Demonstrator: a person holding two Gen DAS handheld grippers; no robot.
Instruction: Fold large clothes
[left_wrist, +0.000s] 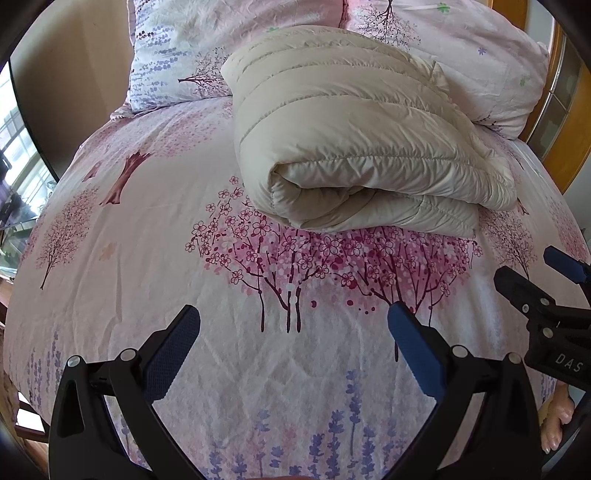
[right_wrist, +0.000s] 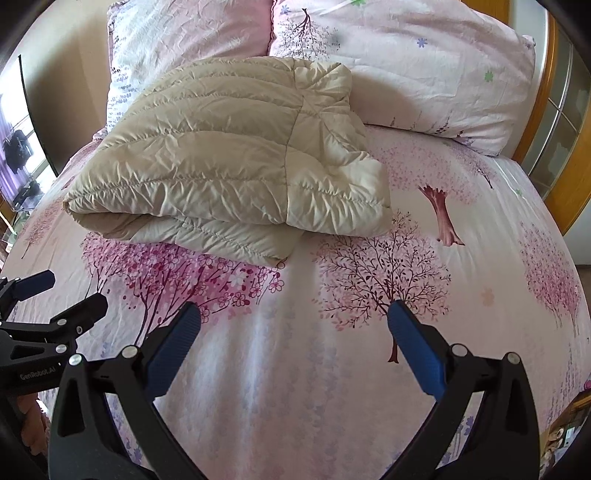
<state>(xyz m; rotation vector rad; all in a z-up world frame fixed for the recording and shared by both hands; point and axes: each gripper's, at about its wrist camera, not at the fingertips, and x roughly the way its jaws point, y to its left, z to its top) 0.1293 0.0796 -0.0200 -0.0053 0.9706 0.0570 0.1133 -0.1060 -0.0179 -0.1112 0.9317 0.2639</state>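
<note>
A cream quilted down jacket (left_wrist: 354, 147) lies folded into a thick bundle on the bed, its rolled edge facing me. The right wrist view shows the same jacket (right_wrist: 229, 166) up and to the left. My left gripper (left_wrist: 293, 321) is open over the sheet, well short of the jacket, with nothing between its blue pads. My right gripper (right_wrist: 293, 317) is open too, empty, below and to the right of the bundle. Each gripper shows in the other's view: the right gripper (left_wrist: 532, 273) at the right edge, the left gripper (right_wrist: 70, 288) at the left edge.
The bed sheet (left_wrist: 155, 280) is pink and white with a tree and blossom print. Two matching pillows (right_wrist: 424, 70) lie behind the jacket at the head of the bed. A wooden frame (right_wrist: 561, 177) runs along the right side. A window (left_wrist: 18, 158) is at the far left.
</note>
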